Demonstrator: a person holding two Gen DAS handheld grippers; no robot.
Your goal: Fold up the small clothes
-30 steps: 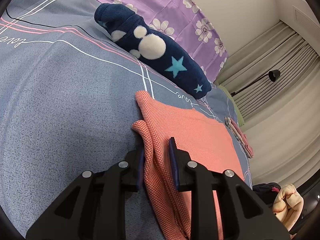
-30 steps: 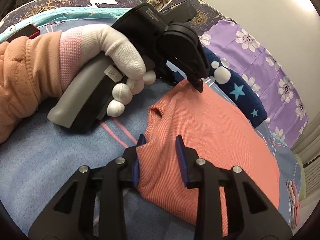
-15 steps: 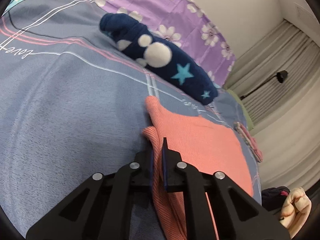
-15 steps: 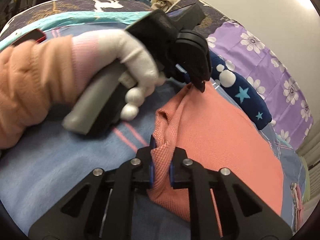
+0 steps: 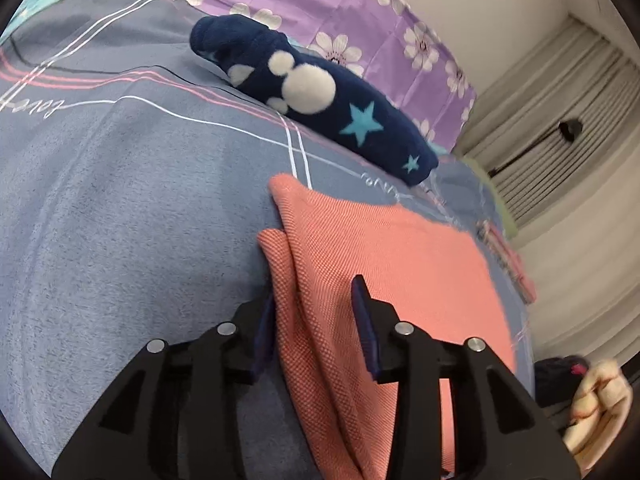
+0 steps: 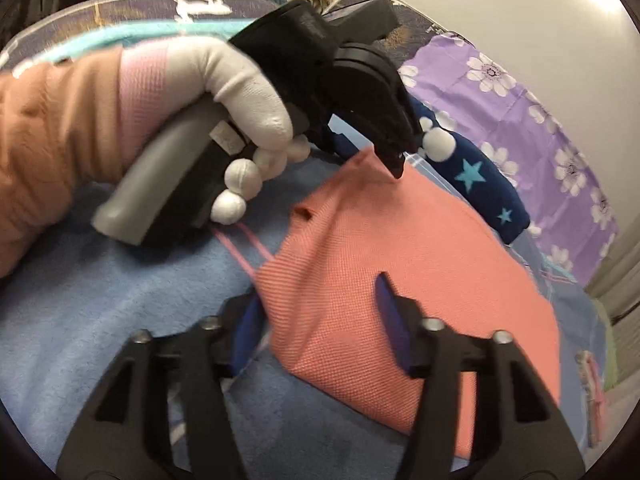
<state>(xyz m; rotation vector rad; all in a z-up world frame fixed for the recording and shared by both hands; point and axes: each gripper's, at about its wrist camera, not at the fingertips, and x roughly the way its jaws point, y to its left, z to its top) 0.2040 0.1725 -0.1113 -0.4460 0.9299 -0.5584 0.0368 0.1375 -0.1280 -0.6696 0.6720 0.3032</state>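
Coral cloth (image 5: 400, 264) lies flat on the blue-grey bedspread (image 5: 120, 208), with a navy plush item (image 5: 316, 100) beyond it and a purple floral pillow (image 5: 360, 12) behind that

Left wrist view: we see the left gripper (image 5: 314, 312) straddling the cloth's near folded edge. Its jaws are opening; cloth sits between them, touching the left pad, while the right pad stands clear of the fabric, so we read no grip

Right wrist view: we see the right gripper (image 6: 320, 312) over the nearer corner of the same cloth (image 6: 400, 264). Its jaws are also opening, cloth between them, the pads apart from the weave

Only the right wrist view shows the white-gloved left hand (image 6: 224, 80) with a peach sleeve (image 6: 48, 136), gripping the grey handle of the other tool, whose black fingertip touches the cloth's far corner. Only the left wrist view shows the curtains (image 5: 560, 128), a black lamp (image 5: 570, 130) and a pale bundle (image 5: 600, 408) at lower right
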